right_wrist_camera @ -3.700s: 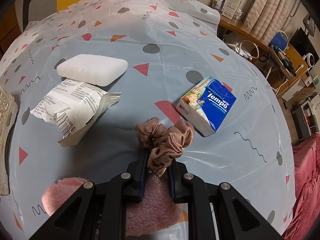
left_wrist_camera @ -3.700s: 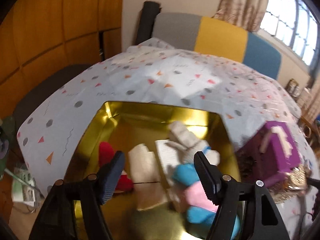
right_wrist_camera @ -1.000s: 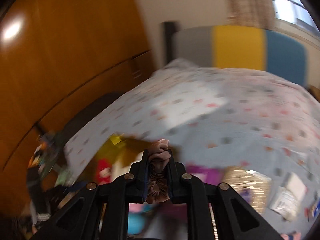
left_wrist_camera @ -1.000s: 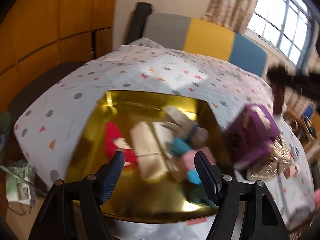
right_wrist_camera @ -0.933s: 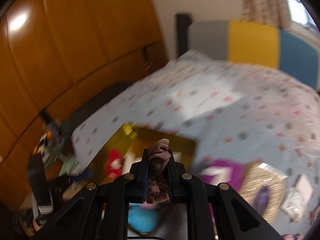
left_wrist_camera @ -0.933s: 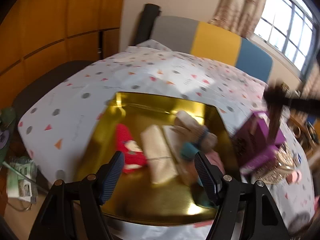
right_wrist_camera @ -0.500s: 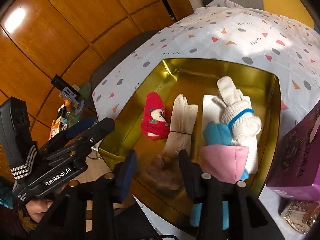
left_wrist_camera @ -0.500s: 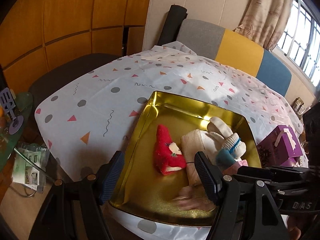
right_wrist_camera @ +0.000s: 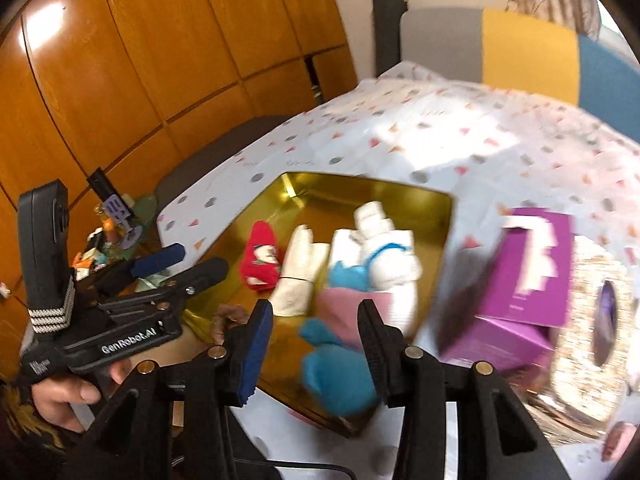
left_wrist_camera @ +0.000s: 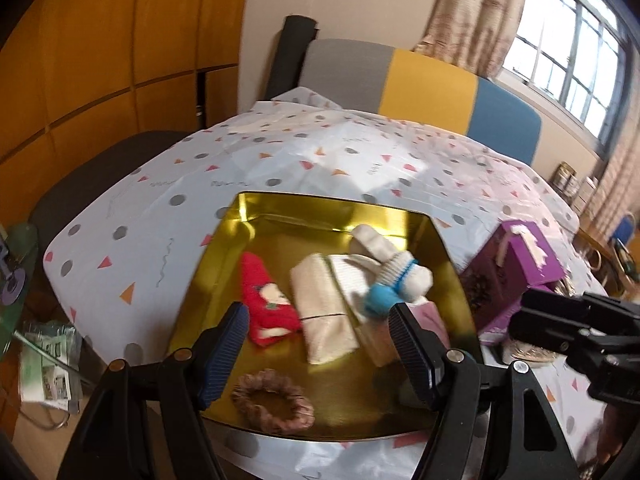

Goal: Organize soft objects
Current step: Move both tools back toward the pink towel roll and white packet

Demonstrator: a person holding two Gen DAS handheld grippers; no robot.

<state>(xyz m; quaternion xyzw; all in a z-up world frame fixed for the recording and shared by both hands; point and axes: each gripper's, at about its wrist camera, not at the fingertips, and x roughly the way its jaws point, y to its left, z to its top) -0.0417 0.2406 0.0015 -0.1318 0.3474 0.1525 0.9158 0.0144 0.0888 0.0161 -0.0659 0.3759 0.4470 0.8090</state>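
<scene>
A gold tray (left_wrist_camera: 280,208) (right_wrist_camera: 400,196) holds a red sock (left_wrist_camera: 266,300) (right_wrist_camera: 260,256), cream folded socks (left_wrist_camera: 320,304) (right_wrist_camera: 300,276), a white sock with a blue band (left_wrist_camera: 400,272), and blue and pink soft items (right_wrist_camera: 336,360). A brown scrunchie (left_wrist_camera: 272,404) lies loose at the tray's near edge; in the right wrist view it (right_wrist_camera: 228,316) is partly hidden. My left gripper (left_wrist_camera: 320,356) is open and empty above the tray's near side. My right gripper (right_wrist_camera: 312,344) is open and empty above the tray.
A purple box (left_wrist_camera: 516,268) (right_wrist_camera: 528,280) stands right of the tray on the patterned tablecloth (left_wrist_camera: 320,160). A glittery tray (right_wrist_camera: 600,320) lies beyond it. A grey, yellow and blue sofa back (left_wrist_camera: 420,76) is behind. Wooden panels (right_wrist_camera: 120,60) line the left.
My right gripper carried the scrunchie from the table over to the gold tray, opened and let it go. The scrunchie now lies in the tray. The right gripper has drawn back.
</scene>
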